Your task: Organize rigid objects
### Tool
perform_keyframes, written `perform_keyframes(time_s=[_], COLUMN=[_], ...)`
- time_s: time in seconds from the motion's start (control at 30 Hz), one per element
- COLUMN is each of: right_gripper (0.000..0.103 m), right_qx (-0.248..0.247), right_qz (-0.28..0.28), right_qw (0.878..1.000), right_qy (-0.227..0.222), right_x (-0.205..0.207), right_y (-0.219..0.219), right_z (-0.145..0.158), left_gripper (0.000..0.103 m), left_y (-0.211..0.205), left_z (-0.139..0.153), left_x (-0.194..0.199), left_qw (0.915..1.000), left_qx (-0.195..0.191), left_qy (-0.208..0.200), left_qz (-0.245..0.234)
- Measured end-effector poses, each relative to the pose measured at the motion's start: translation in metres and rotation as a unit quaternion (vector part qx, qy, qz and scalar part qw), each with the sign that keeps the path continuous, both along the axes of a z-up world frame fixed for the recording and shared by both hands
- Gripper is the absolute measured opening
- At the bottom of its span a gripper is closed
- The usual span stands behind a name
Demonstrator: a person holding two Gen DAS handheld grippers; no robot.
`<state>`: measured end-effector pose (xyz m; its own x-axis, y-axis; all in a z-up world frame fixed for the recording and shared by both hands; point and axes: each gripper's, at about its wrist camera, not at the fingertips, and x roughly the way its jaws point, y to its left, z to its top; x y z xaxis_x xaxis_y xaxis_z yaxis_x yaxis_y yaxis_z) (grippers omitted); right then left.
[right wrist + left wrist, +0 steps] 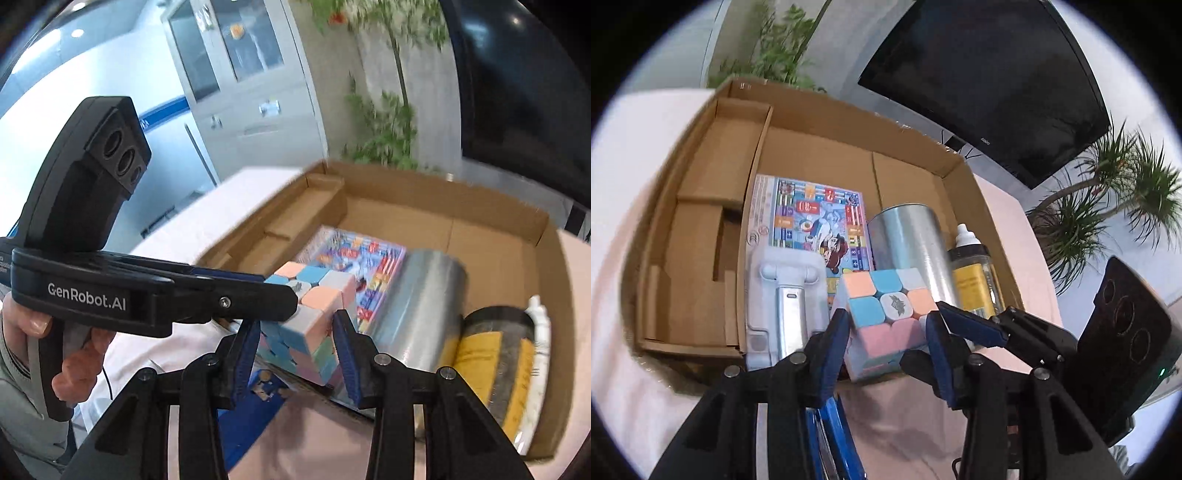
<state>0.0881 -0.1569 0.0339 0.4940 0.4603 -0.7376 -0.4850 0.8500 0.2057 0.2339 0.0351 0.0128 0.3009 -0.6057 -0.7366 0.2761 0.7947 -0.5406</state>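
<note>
A pastel puzzle cube (886, 314) sits at the near edge of an open cardboard box (701, 206). My left gripper (886, 332) has its blue fingers on both sides of the cube, shut on it. My right gripper (295, 343) also closes on the cube (314, 317) from the near side. The right gripper's fingers show in the left wrist view (971, 325). The left gripper's body shows in the right wrist view (147, 295). In the box lie a colourful flat package (816, 218), a silver can (908, 243), a yellow-labelled bottle (975, 273) and a white stand (786, 295).
The box rests on a pale pink table (923, 424). A cardboard divider (713, 221) fills the box's left part. A dark monitor (990, 74) and potted plants (1108, 206) stand behind. A blue item (251, 406) lies under the box's near edge.
</note>
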Motion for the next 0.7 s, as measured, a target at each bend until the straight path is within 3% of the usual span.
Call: perform_keyframes(time_s=[0.13,0.3,0.33,0.37,0.4,0.43,0.47,0.5,0.57,0.7], right_gripper=[0.041,0.042,0.044,0.057,0.069,0.094,0.102,0.103,0.102,0.098], right_qx=[-0.013,-0.042,-0.049,-0.058,-0.058,-0.052,-0.034,-0.019,-0.008,-0.005], right_qz=[-0.010,-0.022,-0.026,-0.033,-0.042,-0.048,-0.059,-0.058,-0.043,-0.030], right_qw=[1.000,0.999,0.998,0.998,0.997,0.997,0.997,0.998,0.999,0.999], right_qy=[0.007,0.006,-0.002,-0.016,-0.032,-0.038,-0.040,-0.031,0.012,0.042], right_x=[0.004,-0.004,-0.013,-0.024,-0.038,-0.049,-0.066,-0.076,-0.101,-0.120], right_y=[0.003,0.011,0.011,0.010,0.007,0.005,0.001,0.001,0.012,0.043], right_z=[-0.018,-0.019,-0.015,-0.009,-0.003,0.002,0.004,0.002,-0.017,-0.050], left_gripper=[0.040,0.040,0.044,0.048,0.061,0.081,0.086,0.086,0.086,0.084], left_y=[-0.005,-0.004,0.000,0.005,0.014,0.023,0.032,0.039,0.048,0.045], left_z=[-0.011,-0.003,0.002,0.005,0.010,0.011,0.010,0.004,-0.018,-0.069], left_x=[0.001,-0.013,-0.020,-0.023,-0.032,-0.041,-0.050,-0.058,-0.066,-0.068], left_qw=[0.9999,0.9997,0.9995,0.9993,0.9988,0.9982,0.9976,0.9975,0.9987,0.9933], left_qx=[0.009,0.016,0.029,0.034,0.043,0.050,0.055,0.058,0.049,-0.018], left_qy=[0.006,0.005,-0.006,-0.013,-0.025,-0.033,-0.038,-0.035,0.011,0.114], left_qz=[-0.003,-0.016,-0.011,-0.005,0.004,0.011,0.016,0.018,0.010,-0.006])
